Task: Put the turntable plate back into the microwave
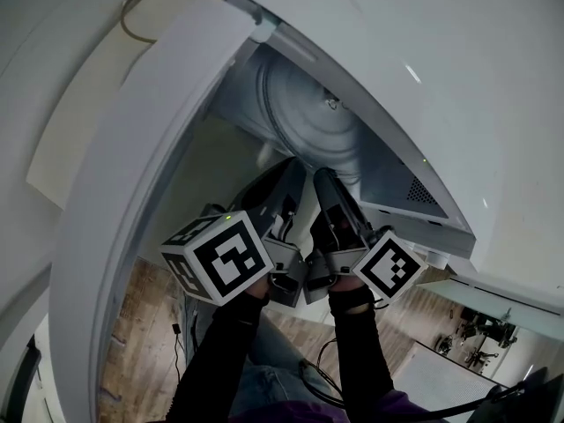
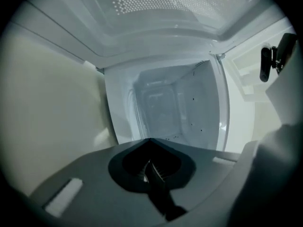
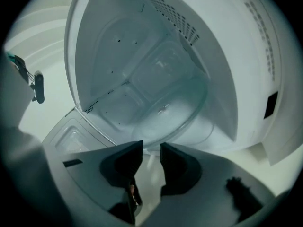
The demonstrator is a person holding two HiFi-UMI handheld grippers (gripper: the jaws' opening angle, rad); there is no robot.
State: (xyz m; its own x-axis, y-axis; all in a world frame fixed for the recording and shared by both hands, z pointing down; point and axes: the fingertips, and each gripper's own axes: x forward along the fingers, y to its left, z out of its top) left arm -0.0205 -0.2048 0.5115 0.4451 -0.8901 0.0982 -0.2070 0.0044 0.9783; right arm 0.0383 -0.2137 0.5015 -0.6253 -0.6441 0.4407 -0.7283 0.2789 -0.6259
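Inside the open microwave, at the mouth of its cavity: both of my claws reach in side by side, past the door, which is swung wide to my left so that neither arm has to work round it. The turntable plate, clear glass, is already within the cavity, lying over its floor with the near rim turned toward me.

The right claw is spread, and the plate's near rim comes just up to its tips. I see no pad pressing on the glass, so I read this claw as standing ready at the rim rather than pinching it, though the contact itself is too close to call. It points somewhat downward, which suits a rim that sits low.

The left claw is pressed together with nothing between its jaws, and it faces nearly level toward the cavity's back wall, beside the right one. A shut claw makes a blunt, narrow tip. I judge it is held so for nudging or steadying the plate, not for lifting.

Whether the plate sits on its centre drive I cannot tell from here. My judgement is that the carrying is done and only seating remains. The risk is a plate left off-centre or rocking.
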